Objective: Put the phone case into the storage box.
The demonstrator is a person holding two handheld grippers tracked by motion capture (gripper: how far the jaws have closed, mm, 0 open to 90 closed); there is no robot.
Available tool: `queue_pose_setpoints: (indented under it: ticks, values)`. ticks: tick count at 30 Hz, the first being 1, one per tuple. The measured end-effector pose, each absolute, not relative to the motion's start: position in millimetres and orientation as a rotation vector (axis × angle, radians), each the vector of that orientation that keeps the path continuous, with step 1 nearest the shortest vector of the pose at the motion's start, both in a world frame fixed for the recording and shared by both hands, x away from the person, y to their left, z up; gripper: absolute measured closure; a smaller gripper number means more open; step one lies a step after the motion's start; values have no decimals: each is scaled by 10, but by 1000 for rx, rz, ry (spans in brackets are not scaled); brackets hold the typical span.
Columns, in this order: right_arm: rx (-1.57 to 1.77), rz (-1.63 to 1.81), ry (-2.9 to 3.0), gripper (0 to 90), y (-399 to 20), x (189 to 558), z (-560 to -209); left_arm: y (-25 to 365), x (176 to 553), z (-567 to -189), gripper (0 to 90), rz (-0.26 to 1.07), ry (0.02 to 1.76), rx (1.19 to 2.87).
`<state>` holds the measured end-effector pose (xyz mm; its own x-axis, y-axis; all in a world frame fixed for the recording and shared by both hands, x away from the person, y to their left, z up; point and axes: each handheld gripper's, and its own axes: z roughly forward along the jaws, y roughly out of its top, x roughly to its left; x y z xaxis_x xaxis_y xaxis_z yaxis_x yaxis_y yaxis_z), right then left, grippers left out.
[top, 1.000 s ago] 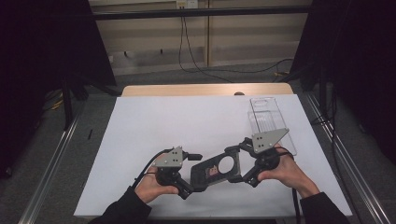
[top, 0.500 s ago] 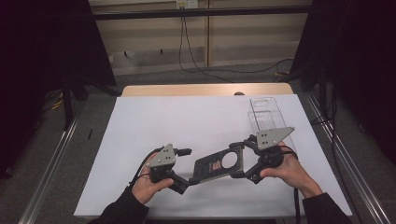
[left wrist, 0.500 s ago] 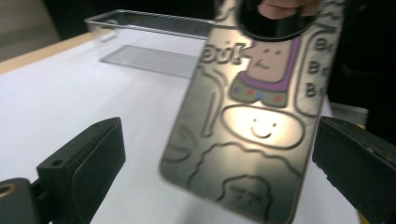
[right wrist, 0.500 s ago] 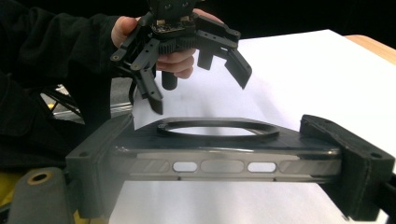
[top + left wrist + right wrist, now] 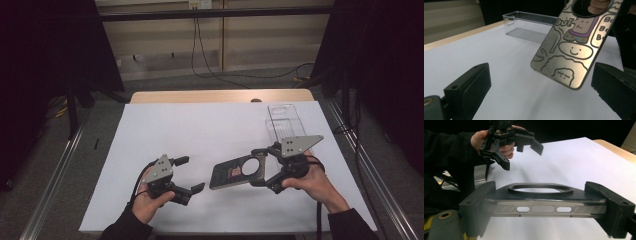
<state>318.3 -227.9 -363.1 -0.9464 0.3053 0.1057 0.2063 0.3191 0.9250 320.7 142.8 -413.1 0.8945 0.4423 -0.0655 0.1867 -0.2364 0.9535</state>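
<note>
A dark phone case (image 5: 231, 175) with a round ring and cartoon drawings hangs just above the white table cover. My right gripper (image 5: 264, 169) is shut on its right end, with the jaws pressing its two long edges (image 5: 541, 207). My left gripper (image 5: 191, 174) stands open to the left of the case, apart from it. In the left gripper view the case's printed face (image 5: 571, 47) hangs ahead of the two spread jaws. In the right gripper view the left gripper (image 5: 521, 157) shows open beyond the case.
A clear plastic box (image 5: 286, 122) lies at the back right of the white cover (image 5: 200, 125), behind my right hand. It also shows in the left gripper view as a clear plastic box (image 5: 529, 25). A wooden table edge (image 5: 220, 96) runs along the back.
My left gripper has drawn away to the left from the case's near end and now stands open. The right gripper keeps the case and has shifted slightly right.
</note>
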Motion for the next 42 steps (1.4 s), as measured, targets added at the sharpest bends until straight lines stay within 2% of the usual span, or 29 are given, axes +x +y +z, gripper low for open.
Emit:
queue_pose_setpoints:
  ticks: [14, 21, 42]
  values:
    - [594, 1705, 2433, 118, -2376, 3183, -3653, 1776, 3100, -4146, 22, 439, 607, 1714]
    - [639, 1692, 2406, 119, -2439, 3177, -3653, 1960, 3153, -4244, 22, 462, 676, 1681]
    - [728, 1676, 2320, 118, -2599, 3150, -3555, 2300, 2951, -4301, 22, 543, 819, 1649]
